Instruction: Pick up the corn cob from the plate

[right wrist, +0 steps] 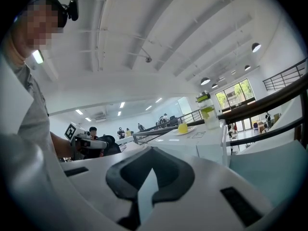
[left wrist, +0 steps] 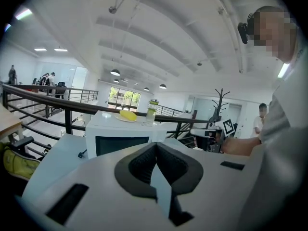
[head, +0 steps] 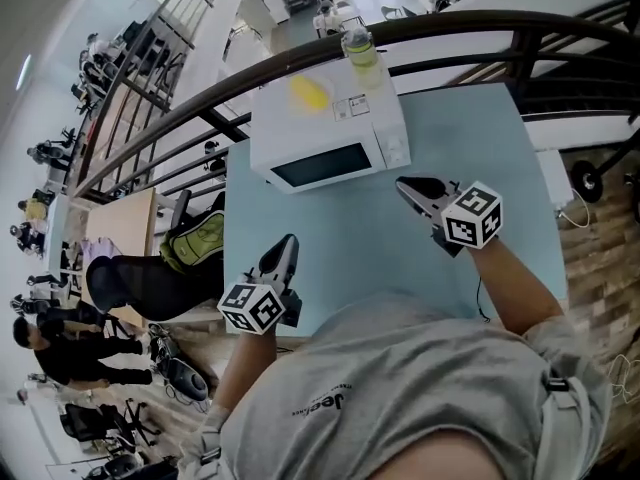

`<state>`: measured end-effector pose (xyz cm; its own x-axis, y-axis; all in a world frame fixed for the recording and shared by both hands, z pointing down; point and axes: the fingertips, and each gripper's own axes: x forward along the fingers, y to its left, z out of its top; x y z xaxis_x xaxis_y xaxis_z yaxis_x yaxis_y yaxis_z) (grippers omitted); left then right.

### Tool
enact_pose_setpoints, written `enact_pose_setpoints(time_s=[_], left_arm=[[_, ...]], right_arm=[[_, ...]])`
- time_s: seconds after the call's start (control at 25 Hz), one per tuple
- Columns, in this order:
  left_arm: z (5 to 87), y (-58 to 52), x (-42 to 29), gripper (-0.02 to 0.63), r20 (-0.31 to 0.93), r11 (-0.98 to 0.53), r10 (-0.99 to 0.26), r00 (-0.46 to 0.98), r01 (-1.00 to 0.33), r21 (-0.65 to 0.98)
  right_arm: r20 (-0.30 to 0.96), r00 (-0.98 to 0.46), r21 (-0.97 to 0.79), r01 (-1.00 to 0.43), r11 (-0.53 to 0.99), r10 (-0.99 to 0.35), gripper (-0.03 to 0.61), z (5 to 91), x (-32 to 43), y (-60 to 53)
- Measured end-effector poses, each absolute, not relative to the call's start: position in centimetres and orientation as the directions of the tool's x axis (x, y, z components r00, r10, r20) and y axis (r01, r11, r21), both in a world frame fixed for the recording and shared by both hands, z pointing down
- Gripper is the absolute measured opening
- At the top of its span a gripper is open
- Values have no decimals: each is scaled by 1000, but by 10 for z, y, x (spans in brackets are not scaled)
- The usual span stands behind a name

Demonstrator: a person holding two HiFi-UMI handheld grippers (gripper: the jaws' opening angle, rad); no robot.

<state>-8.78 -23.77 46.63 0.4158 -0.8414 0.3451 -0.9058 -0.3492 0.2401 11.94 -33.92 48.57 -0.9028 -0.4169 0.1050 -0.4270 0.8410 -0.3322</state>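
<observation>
Left hand-held gripper (head: 281, 255): held at lower left of centre in the head view; jaws are closed together, with nothing between them.
Right hand-held gripper (head: 418, 190): held right of centre, pointed toward upper left; jaws are closed together, empty.
Right forearm (head: 515, 278): bare, stretched forward.

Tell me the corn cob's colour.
The corn cob is yellow, clearest in the head view.

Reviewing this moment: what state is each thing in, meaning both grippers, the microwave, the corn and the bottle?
Left gripper: fingers together, empty, low over the table.
Right gripper: fingers together, empty.
Microwave: door shut, standing on the table.
Corn: lying on the plate on top of the microwave, untouched.
Bottle: upright on the microwave, lid on, yellowish liquid inside.
</observation>
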Motion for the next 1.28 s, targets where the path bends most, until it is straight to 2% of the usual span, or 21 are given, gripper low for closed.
enact_pose_setpoints(time_s=[0.52, 0.88, 1.0, 1.28], left_arm=[[461, -357, -204, 18, 212, -514, -784, 583, -802, 304], [439, -449, -247, 18, 133, -509, -826, 548, -826, 244], [443, -480, -253, 18, 130, -490, -840, 527, -839, 237], [445, -538, -249, 18, 122, -482, -846, 519, -842, 241]], right_arm=[[237, -769, -261, -639, 723, -594, 15, 487, 26, -418], [342, -714, -128, -679, 723, -611, 20, 457, -48, -531], [377, -701, -86, -678, 730, -606, 119, 461, -68, -569], [425, -689, -80, -675, 734, -587, 229, 472, -96, -623]])
